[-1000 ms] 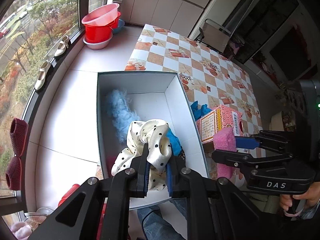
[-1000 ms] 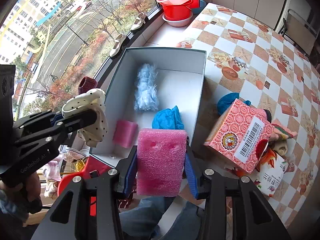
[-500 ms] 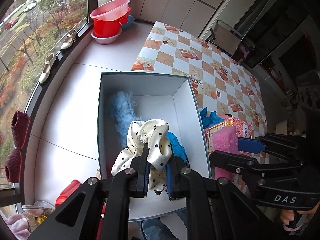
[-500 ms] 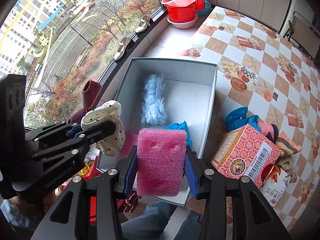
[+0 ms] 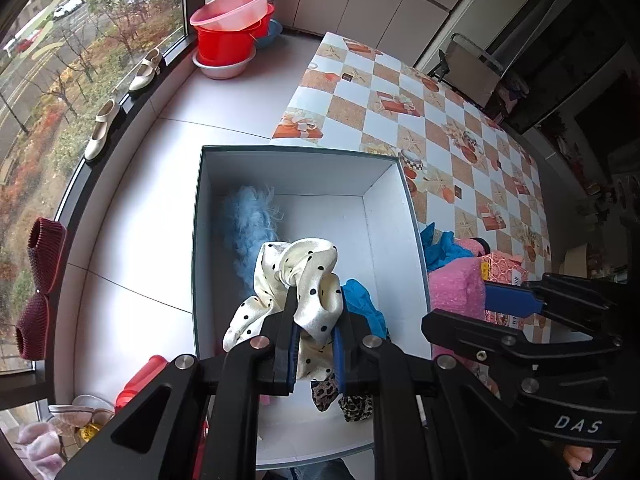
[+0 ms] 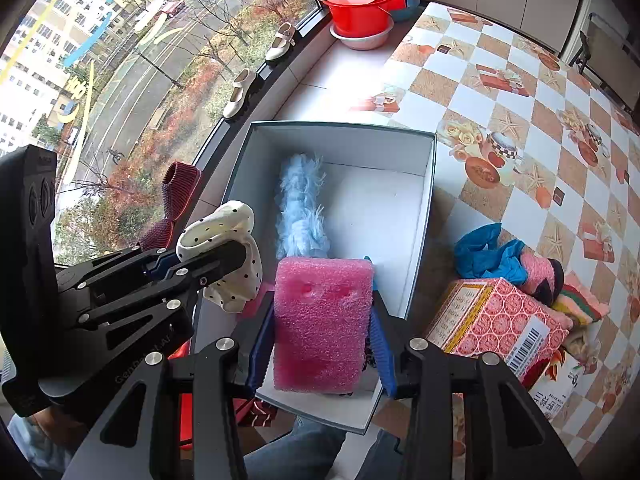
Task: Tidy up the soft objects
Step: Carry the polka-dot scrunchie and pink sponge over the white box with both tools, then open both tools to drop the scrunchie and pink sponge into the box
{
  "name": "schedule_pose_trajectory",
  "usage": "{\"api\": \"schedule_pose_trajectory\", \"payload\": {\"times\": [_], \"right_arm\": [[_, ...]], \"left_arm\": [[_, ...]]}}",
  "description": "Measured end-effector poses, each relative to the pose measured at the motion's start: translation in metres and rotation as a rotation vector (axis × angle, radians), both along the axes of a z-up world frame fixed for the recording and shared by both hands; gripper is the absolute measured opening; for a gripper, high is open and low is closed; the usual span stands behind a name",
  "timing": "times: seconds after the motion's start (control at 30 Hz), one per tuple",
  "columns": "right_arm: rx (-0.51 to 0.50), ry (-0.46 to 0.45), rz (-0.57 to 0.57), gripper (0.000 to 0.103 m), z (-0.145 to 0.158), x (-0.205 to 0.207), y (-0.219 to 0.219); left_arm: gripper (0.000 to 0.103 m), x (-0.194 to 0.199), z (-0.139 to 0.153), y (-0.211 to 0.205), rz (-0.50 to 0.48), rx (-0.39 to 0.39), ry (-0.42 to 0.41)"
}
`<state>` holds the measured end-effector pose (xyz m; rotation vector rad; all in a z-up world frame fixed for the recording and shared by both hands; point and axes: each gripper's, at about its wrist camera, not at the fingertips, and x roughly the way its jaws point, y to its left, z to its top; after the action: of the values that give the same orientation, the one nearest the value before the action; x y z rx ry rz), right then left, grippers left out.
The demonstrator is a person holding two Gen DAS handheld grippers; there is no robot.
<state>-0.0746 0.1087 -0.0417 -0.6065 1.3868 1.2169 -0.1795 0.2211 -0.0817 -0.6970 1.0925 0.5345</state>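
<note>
We're mid-drop: left hand-held gripper clamps the dotted scarf above the white box, right hand-held gripper pinches the pink foam block over its near end. Next, prob. lower & release both inside. Box's near corner & leopard-print bit under the scarf hidden.

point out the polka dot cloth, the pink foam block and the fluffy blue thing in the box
polka dot cloth (image 5: 308,276), left wrist view, bunched top fold.
pink foam block (image 6: 322,320), right wrist view, front face.
fluffy blue thing (image 6: 300,208), right wrist view, middle.
</note>
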Motion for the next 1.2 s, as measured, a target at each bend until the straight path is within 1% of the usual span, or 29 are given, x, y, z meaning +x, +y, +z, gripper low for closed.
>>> {"api": "schedule_pose_trajectory", "payload": {"times": [0.17,0.43,0.83,0.9,0.97,1.03,1.07,1.1,1.13,1.17,1.2], "right_arm": [[-0.010,0.008,0.001,0.045,-0.004,0.005,0.009],[-0.034,0.023,0.002,0.045,-0.016,0.012,0.028],[-0.069,0.064,-0.036,0.045,-0.036,0.032,0.054],[-0.076,0.072,-0.047,0.045,-0.040,0.035,0.057],[-0.079,0.082,-0.057,0.045,-0.044,0.038,0.059],[-0.085,0.088,-0.065,0.045,-0.047,0.040,0.062],[-0.085,0.093,-0.066,0.045,-0.049,0.042,0.063],[-0.083,0.095,-0.067,0.045,-0.049,0.042,0.063],[-0.082,0.094,-0.068,0.045,-0.049,0.043,0.064],[-0.083,0.096,-0.068,0.045,-0.049,0.044,0.064],[-0.083,0.099,-0.067,0.049,-0.050,0.045,0.065]], "left_arm": [[0.015,0.008,-0.007,0.007,0.045,0.015,0.034],[0.015,0.016,-0.020,0.021,0.095,-0.023,0.055],[0.015,0.028,-0.038,0.034,0.076,-0.081,0.087],[0.015,0.029,-0.041,0.035,0.071,-0.096,0.083],[0.016,0.029,-0.042,0.037,0.065,-0.115,0.057],[0.023,0.030,-0.041,0.037,0.053,-0.131,0.039],[0.034,0.030,-0.041,0.036,0.047,-0.135,0.037],[0.046,0.030,-0.041,0.036,0.045,-0.135,0.036],[0.053,0.030,-0.041,0.036,0.043,-0.135,0.035],[0.065,0.030,-0.040,0.035,0.041,-0.136,0.038],[0.074,0.029,-0.040,0.035,0.043,-0.135,0.039]]}}
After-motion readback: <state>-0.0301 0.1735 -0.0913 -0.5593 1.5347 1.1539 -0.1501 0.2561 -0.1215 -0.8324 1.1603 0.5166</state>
